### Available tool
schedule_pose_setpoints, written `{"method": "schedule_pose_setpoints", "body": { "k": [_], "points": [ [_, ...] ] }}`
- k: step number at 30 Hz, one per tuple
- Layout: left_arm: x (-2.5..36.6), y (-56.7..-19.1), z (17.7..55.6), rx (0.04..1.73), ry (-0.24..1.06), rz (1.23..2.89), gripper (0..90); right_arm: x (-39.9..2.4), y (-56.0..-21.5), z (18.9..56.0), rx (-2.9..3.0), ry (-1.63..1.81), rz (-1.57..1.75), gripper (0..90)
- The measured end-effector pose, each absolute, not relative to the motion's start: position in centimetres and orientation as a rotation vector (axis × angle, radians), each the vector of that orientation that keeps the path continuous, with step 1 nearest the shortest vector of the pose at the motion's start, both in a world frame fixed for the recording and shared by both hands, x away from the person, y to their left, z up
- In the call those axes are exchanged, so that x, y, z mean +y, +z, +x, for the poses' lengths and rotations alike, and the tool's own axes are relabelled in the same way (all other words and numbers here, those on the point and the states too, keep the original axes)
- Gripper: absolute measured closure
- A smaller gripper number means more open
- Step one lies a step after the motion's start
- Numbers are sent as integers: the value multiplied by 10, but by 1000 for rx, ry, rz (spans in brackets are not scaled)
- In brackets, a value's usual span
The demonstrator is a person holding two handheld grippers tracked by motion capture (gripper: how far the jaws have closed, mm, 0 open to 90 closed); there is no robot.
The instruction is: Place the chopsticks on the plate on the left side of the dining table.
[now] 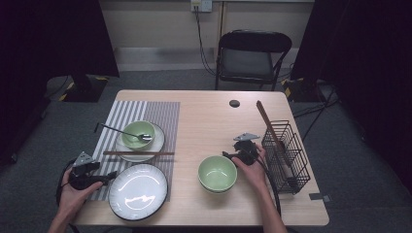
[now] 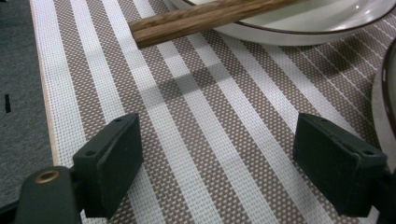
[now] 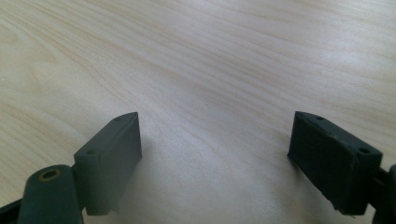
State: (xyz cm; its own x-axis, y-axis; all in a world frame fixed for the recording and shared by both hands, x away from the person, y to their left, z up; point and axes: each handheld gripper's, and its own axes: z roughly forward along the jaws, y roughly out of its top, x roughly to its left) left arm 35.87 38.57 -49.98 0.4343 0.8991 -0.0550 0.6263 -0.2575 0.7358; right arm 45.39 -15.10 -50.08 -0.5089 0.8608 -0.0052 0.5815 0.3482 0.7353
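Observation:
My left gripper (image 1: 111,175) (image 2: 217,140) hovers low over the striped placemat (image 1: 127,114) (image 2: 219,116), jaws open with nothing between them. Just ahead of it a pair of wooden chopsticks (image 1: 138,153) (image 2: 196,21) lies across the near rim of a small white plate (image 1: 156,145) (image 2: 308,25). That plate carries a green bowl (image 1: 137,134) with a spoon (image 1: 124,132) in it. A large dark-rimmed white plate (image 1: 138,191) (image 2: 386,93) sits to the gripper's right. My right gripper (image 1: 227,155) (image 3: 215,140) stands open above bare wood, beside a second green bowl (image 1: 217,174).
A black wire basket (image 1: 286,158) at the table's right edge holds a long wooden utensil (image 1: 269,125). The wooden table (image 1: 209,116) has a round cable hole (image 1: 234,103) near its back. A folding chair (image 1: 252,58) stands behind the table.

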Motion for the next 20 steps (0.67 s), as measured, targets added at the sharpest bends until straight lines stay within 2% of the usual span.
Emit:
{"method": "schedule_pose_setpoints", "body": {
  "k": [7,20],
  "points": [
    [379,-503,354,1307,570,1980,144,-151,-501,454,2221,970,1266,165],
    [379,-503,354,1310,568,1978,144,-151,-501,454,2223,970,1265,165]
  ]
}}
